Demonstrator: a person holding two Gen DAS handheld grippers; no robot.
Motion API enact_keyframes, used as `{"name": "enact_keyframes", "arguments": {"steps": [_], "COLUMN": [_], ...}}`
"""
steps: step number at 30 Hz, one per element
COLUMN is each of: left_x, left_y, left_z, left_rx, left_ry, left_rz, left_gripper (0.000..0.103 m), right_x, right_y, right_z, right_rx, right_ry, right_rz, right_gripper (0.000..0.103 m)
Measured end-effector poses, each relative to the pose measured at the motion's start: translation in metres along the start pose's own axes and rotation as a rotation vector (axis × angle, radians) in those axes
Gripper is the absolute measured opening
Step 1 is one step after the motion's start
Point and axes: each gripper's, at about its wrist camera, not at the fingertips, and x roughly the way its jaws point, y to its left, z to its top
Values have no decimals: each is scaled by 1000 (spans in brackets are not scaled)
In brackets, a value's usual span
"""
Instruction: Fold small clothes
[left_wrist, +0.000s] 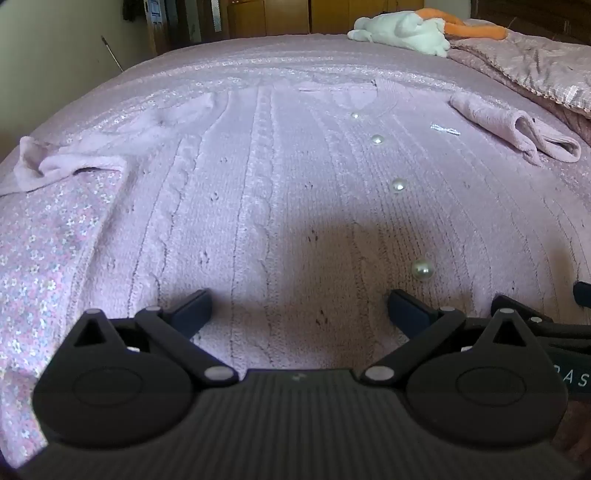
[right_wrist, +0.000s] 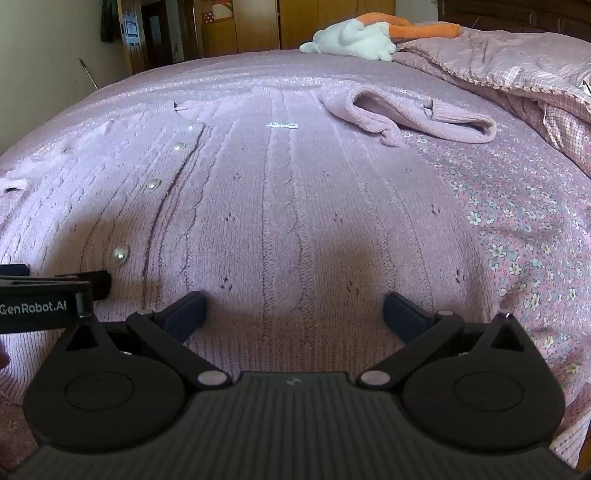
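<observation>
Lilac cable-knit cardigan (left_wrist: 280, 192) lies flat, buttoned, on floral bedspread (left_wrist: 48, 236). Left gripper (left_wrist: 299, 314) and right gripper (right_wrist: 293, 314) hover low over hem, side by side, fingers spread wide, pinching nothing. Pearl buttons (left_wrist: 422, 270) between them. Sleeve (right_wrist: 406, 114) bunched far right. White plush toy (left_wrist: 402, 29) beyond, quilt (right_wrist: 517, 62) beside it. Hem edge hidden under gripper bodies.

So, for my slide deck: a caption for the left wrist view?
Left gripper, jaws open, above a lilac cardigan with pearl buttons spread on a bed.
</observation>
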Motion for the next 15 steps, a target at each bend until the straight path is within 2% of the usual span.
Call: {"name": "enact_keyframes", "arguments": {"steps": [7, 15], "left_x": [-4, -9], "left_y": [-3, -2], "left_z": [-6, -2], "left_rx": [10, 12], "left_ry": [-23, -5], "left_rz": [11, 2], "left_gripper": [103, 103], "right_x": [-1, -4], "right_y": [0, -2], "right_z": [2, 6], "right_rx": [-1, -2], "right_ry": [6, 20], "right_rz": [-2, 24], "right_gripper": [103, 103]}}
